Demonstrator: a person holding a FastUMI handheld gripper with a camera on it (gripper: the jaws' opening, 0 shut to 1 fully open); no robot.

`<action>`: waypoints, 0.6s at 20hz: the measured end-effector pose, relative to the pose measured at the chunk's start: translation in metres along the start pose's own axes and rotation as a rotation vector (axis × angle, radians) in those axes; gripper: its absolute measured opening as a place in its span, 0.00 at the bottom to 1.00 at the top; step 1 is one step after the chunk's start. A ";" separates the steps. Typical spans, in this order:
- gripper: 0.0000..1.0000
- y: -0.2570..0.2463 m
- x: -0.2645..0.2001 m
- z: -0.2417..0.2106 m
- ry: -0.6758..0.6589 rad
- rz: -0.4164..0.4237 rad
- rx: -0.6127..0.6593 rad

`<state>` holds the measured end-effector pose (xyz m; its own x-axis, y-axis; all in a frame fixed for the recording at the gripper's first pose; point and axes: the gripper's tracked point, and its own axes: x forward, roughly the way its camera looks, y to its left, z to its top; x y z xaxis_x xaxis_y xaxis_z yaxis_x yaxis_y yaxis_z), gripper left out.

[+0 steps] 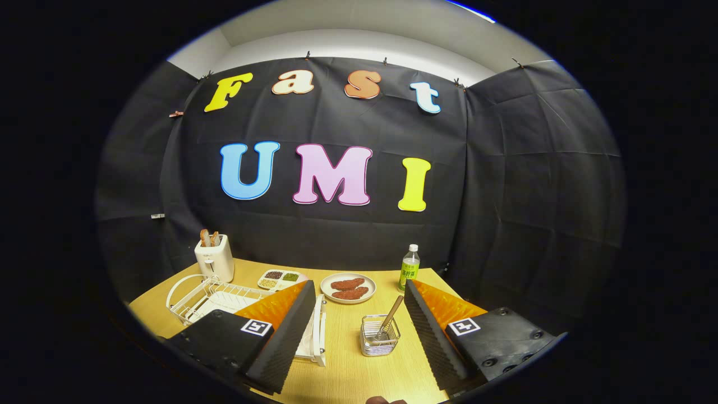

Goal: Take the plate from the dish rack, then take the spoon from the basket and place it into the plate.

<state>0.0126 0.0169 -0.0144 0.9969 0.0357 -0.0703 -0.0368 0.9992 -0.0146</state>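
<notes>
Fingers (353,331) spread, empty, dish rack (213,297) partly hidden behind.

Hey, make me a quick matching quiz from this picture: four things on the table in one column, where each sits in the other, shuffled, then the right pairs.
The open gripper hovers over the table.

Things:
1. spoon
2. toaster
3. bottle
4. dish rack

Places:
A. by the back wall, behind the dish rack
B. in the wire basket between the fingers
C. partly behind the left finger
D. beside the plate of brown food, beyond the right finger

Pairs: 1-B, 2-A, 3-D, 4-C
</notes>
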 end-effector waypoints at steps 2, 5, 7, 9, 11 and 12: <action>0.98 0.004 0.009 0.002 0.004 0.005 -0.003; 0.98 0.013 0.030 0.010 0.009 0.006 -0.025; 0.98 0.025 0.050 0.014 0.017 0.021 -0.048; 0.98 0.038 0.070 0.013 0.047 0.030 -0.065; 0.98 0.052 0.087 0.008 0.080 0.043 -0.061; 0.98 0.060 0.095 0.005 0.094 0.047 -0.066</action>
<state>0.1056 0.0803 -0.0166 0.9831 0.0771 -0.1659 -0.0905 0.9931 -0.0749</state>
